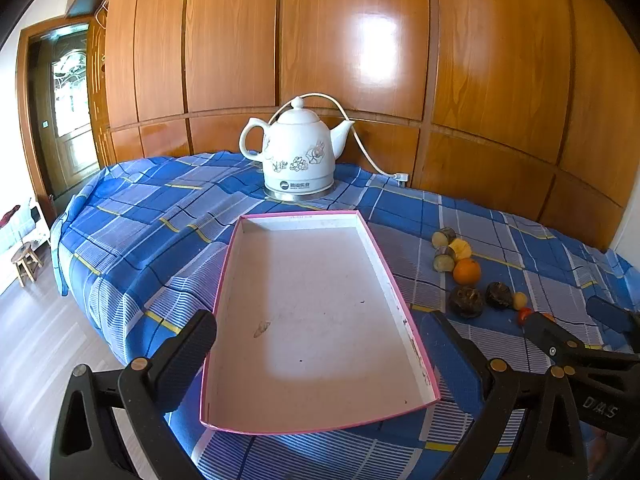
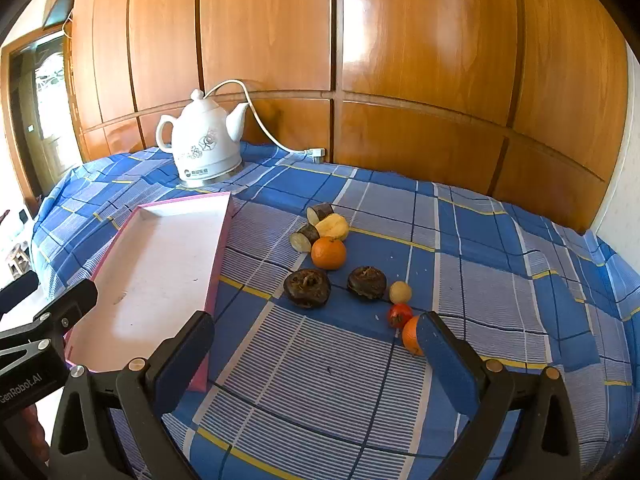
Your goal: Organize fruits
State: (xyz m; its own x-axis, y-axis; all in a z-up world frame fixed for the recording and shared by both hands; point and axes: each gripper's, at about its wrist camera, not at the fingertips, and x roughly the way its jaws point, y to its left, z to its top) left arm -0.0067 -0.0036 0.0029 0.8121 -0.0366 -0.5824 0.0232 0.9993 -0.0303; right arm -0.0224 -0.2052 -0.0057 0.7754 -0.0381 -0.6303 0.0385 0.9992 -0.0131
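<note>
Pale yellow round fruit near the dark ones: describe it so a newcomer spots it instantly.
Start at the pink-rimmed tray on the blue plaid cloth and look to its right, at the loose row of fruit. The small pale yellow ball sits between a dark wrinkled fruit and a red fruit, the palest whole fruit there.

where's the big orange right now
In the right wrist view, the big orange sits on the blue cloth right of the pink tray, touching the cut pieces behind it, with two dark brown fruits in front.
</note>
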